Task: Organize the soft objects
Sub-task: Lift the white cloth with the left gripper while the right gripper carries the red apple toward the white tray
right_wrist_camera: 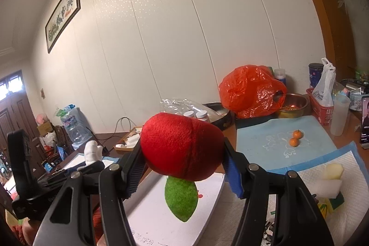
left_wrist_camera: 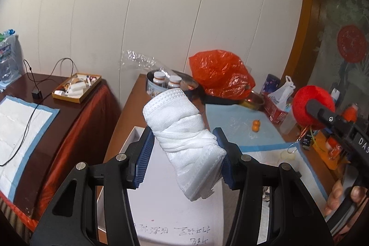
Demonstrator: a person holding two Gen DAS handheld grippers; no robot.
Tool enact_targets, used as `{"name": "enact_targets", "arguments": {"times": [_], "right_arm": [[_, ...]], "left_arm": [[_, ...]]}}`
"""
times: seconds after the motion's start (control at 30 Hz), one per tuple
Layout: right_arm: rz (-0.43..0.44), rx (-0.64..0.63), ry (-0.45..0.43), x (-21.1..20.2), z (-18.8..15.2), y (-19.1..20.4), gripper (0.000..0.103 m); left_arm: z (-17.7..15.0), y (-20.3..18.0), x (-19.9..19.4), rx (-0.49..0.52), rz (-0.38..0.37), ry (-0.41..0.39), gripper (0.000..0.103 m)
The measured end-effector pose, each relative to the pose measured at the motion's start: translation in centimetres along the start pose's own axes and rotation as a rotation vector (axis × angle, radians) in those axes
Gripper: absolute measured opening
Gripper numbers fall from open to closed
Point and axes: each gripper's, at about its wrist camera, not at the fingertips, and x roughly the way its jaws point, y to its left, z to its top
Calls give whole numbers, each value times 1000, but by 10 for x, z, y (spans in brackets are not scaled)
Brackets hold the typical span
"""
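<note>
Both soft things are up in the air, so the carrying step is in hand. A rolled white cloth [left_wrist_camera: 184, 142] is squeezed between the blue pads of the left tongs [left_wrist_camera: 185, 151] and is held above a white box [left_wrist_camera: 161, 206] on the bench [left_wrist_camera: 129, 107]. A red plush fruit [right_wrist_camera: 182, 146] with a green leaf [right_wrist_camera: 181, 198] hanging under it is pinched in the right tongs [right_wrist_camera: 184, 161], and it is held over the same white box.

Next, it seems, each soft thing has to be lowered into the box, and only then are the tongs to be let go. The cloth is tilted and loose at its lower end, so a slow drop is called for.

Things are counted like this: one white cloth roll, one red plush fruit, one white box. On a blue mat [right_wrist_camera: 258, 142] farther back, two small oranges [right_wrist_camera: 295, 137] are seen touching. One orange plastic bag [right_wrist_camera: 251, 91] is seen by the wall, beside one metal bowl [right_wrist_camera: 293, 105] and one red basket [right_wrist_camera: 319, 110].
</note>
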Motion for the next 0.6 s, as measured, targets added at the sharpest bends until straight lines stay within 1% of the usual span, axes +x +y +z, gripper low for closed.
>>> {"name": "enact_targets", "arguments": {"times": [0.23, 0.43, 0.6], "right_arm": [[-18, -3, 48, 24, -7, 6, 63], [-15, 3, 124, 52, -19, 8, 63], [6, -7, 206, 81, -39, 12, 63]], "left_arm": [[-6, 17, 27, -7, 18, 48, 52], [-10, 32, 51, -15, 31, 86, 52], [-18, 45, 68, -25, 52, 117, 52]]}}
